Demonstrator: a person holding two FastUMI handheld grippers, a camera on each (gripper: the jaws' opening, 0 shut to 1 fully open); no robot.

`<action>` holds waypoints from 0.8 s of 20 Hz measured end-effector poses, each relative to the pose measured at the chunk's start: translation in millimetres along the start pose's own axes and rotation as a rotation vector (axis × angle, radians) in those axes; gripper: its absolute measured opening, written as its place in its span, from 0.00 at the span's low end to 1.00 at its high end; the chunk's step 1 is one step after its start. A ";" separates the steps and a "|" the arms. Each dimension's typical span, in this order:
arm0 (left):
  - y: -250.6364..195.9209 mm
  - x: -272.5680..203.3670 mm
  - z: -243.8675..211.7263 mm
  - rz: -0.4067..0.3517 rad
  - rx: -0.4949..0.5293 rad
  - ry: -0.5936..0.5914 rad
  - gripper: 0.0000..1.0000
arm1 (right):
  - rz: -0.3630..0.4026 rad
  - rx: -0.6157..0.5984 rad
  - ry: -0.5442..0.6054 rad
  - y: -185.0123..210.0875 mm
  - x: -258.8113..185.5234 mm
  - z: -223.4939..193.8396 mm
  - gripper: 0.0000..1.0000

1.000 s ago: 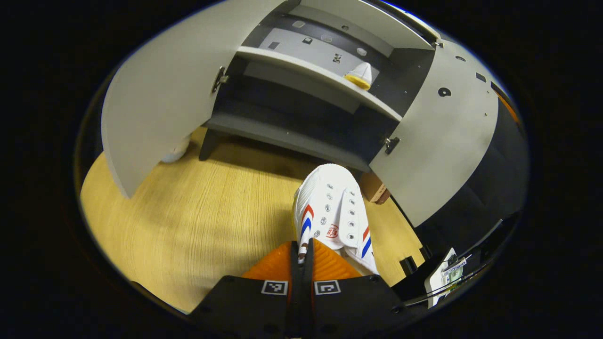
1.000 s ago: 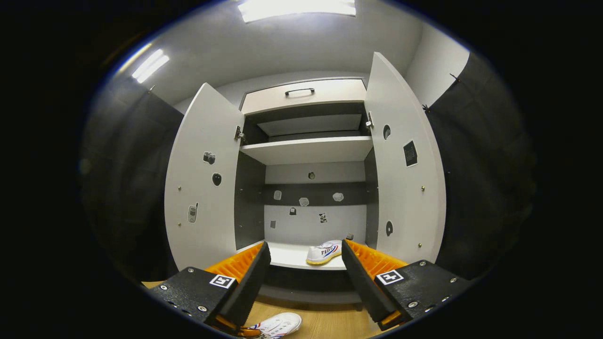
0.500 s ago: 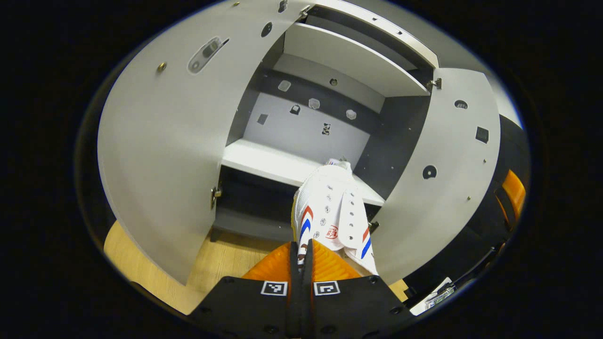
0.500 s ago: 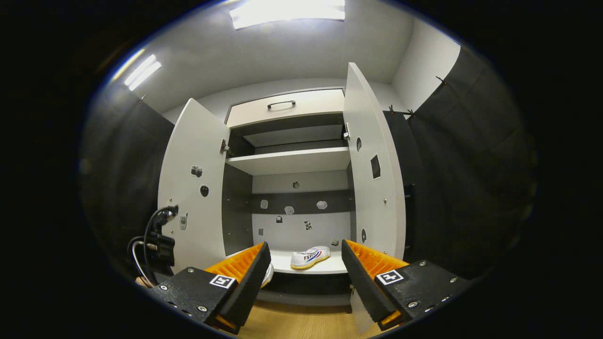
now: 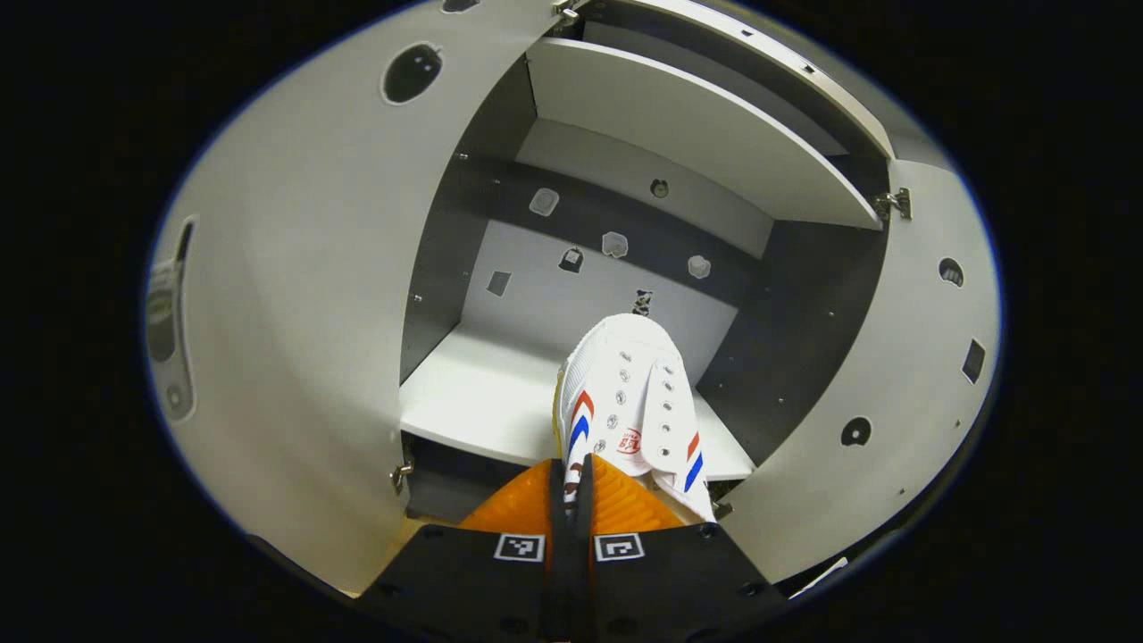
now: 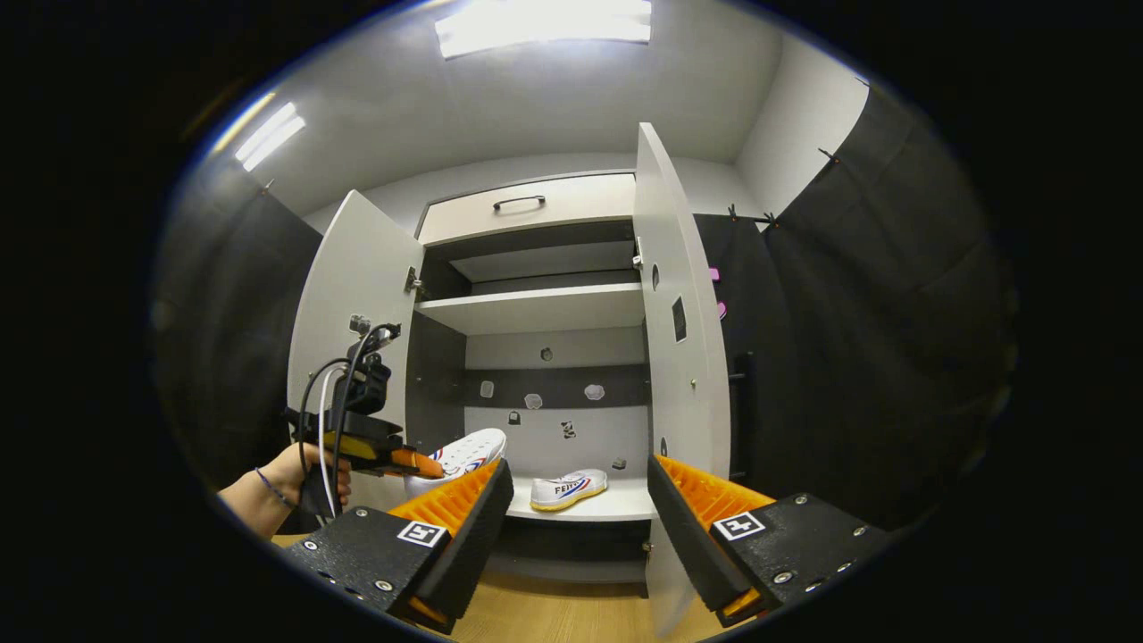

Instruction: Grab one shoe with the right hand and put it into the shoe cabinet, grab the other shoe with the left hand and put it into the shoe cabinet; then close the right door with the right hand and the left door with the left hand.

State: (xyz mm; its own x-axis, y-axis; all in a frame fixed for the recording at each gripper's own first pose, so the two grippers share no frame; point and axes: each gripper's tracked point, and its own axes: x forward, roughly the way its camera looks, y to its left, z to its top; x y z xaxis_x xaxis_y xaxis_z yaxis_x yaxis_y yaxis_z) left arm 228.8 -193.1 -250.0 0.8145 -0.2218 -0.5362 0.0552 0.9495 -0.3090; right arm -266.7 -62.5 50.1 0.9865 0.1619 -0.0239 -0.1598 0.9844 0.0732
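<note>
The left gripper [image 5: 576, 478] is clamped on the heel end of a white shoe [image 5: 629, 406], both fingers pressed together on the rim so the toe points ahead into the shoe cabinet [image 5: 625, 223]. Held this way, the shoe can go in nose first. In the left gripper view its toe hangs over the front edge of the lower shelf [image 5: 473, 402], toward the right half, not yet set down. From the right gripper view, the same shoe [image 6: 455, 455] is at the shelf's left front corner, carried by the left gripper [image 6: 420, 463] with a hand [image 6: 299, 478] behind it.

The other shoe [image 6: 567, 489] already lies on the lower shelf [image 6: 616, 505], toward the right side and side-on to the opening, leaving the left part free for its mate.

The right gripper [image 6: 579, 518] hangs back in front of the cabinet with its jaws spread wide and nothing between them, I'd say waiting for its door. Both the left door [image 6: 353, 295] and the right door [image 6: 674, 321] stand swung out, so closing is still to come.
</note>
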 end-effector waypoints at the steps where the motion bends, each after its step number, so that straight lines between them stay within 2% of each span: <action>1: 1.5 15.0 5.5 0.014 0.006 0.007 0.06 | -0.006 0.000 -0.004 -5.8 1.3 1.0 0.93; 4: -1.7 59.8 7.0 0.024 -0.013 0.069 0.06 | -0.034 -0.002 -0.011 -22.0 9.6 0.0 0.93; 10: 10.8 140.5 -4.5 0.087 0.030 0.145 0.06 | -0.051 -0.013 -0.032 -37.1 13.5 2.7 0.93; 13: 13.5 166.7 -11.2 0.081 0.014 0.172 0.06 | -0.036 -0.016 -0.040 -33.3 15.3 4.3 0.93; 16: 14.1 177.2 -20.0 0.093 0.045 0.195 0.08 | -0.046 -0.019 -0.050 -35.1 19.0 3.5 0.93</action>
State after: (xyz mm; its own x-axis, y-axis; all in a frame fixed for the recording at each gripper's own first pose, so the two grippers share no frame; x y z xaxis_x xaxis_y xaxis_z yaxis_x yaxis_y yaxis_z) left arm 362.3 -223.4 -365.1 0.6904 -0.1674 -0.7038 0.0146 0.9759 -0.2178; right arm -242.2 -94.2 50.6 0.9933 0.1131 0.0226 -0.1142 0.9920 0.0538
